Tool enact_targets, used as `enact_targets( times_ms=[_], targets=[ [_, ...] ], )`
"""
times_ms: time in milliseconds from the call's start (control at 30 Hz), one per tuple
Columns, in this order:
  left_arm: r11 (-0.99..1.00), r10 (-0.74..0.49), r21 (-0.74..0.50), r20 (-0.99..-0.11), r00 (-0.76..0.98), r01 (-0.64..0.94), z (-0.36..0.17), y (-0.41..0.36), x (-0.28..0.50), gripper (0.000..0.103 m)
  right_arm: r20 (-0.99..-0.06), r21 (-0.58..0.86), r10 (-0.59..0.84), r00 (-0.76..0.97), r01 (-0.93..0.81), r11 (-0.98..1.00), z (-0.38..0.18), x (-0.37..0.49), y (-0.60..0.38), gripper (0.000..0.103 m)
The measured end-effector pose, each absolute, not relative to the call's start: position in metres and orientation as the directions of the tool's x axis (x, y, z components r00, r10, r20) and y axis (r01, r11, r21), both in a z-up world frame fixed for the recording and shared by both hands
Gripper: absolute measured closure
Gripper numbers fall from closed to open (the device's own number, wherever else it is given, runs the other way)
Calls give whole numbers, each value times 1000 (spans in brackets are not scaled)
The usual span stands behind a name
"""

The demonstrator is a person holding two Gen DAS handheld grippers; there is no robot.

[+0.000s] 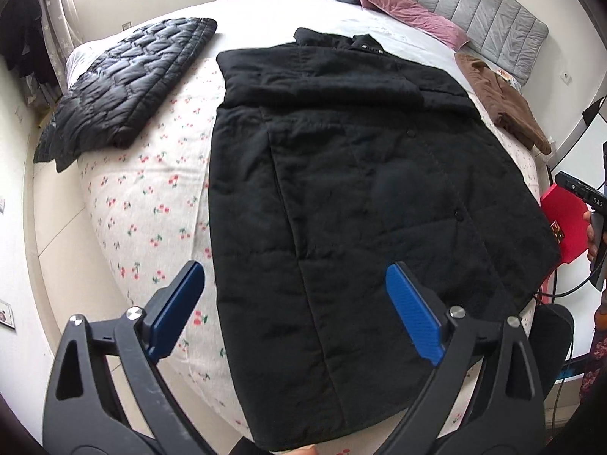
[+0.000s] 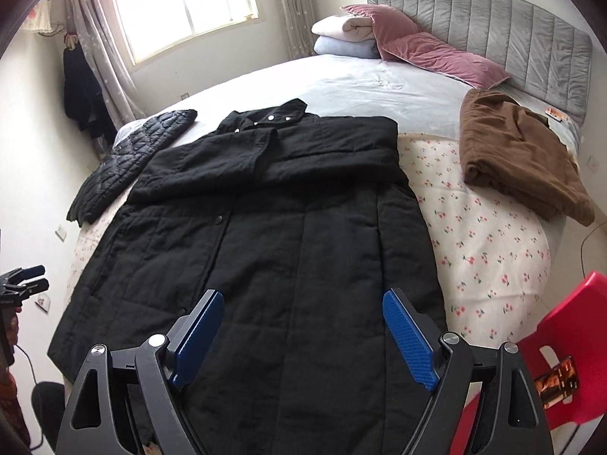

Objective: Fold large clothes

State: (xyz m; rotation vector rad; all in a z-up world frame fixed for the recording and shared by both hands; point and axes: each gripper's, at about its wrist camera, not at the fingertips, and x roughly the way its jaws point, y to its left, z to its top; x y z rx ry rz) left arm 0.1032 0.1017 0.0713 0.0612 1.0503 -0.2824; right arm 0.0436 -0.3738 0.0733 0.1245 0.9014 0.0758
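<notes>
A long black quilted coat lies flat on the bed, collar toward the headboard, both sleeves folded across its chest. My left gripper hovers open above the coat's hem at its left side, with nothing between its blue pads. In the right wrist view my right gripper stands open above the lower part of the coat, also empty. The right gripper shows at the right edge of the left wrist view, and the left gripper at the left edge of the right wrist view.
A folded black puffer jacket lies left of the coat. A folded brown garment lies on the right. Pink pillows and folded blankets sit by the grey headboard. A red chair stands at the bed's right.
</notes>
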Motion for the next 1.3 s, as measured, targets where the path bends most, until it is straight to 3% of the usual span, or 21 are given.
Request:
enact_targets(
  times_ms=[500, 800, 967, 1300],
  targets=[
    [951, -256, -187, -921, 293, 244, 10, 117, 62, 7, -851, 96, 91, 517, -16, 995, 17, 9, -381, 16],
    [894, -441, -399, -863, 246, 205, -4, 139, 56, 8, -870, 199, 150, 469, 55, 979, -14, -6, -414, 16],
    [855, -516, -481, -821, 242, 193, -2, 147, 52, 17, -867, 223, 152, 475, 97, 970, -24, -17, -431, 16],
    [848, -522, -475, -824, 219, 235, 1, 137, 48, 20, -860, 247, 115, 498, 206, 947, -30, -32, -465, 16]
  ],
)
